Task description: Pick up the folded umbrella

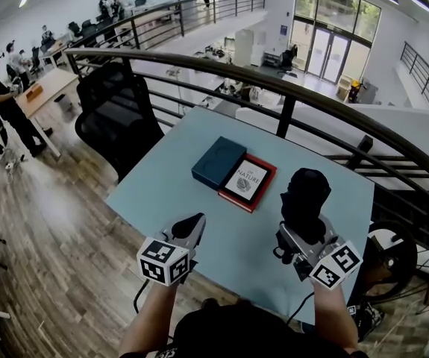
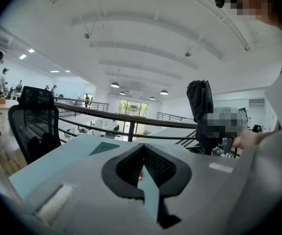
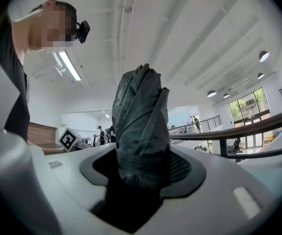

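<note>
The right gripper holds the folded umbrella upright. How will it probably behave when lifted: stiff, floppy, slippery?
The folded umbrella is probably fairly stiff: it stands upright above the right gripper without drooping. Its loose, creased fabric may squash or slip in the grip. Gripped near its lower end, it may tilt.

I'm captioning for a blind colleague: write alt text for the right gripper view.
The right gripper grips a folded black umbrella, which stands upright between its jaws. Behind it are a curved railing and a high white ceiling.
</note>
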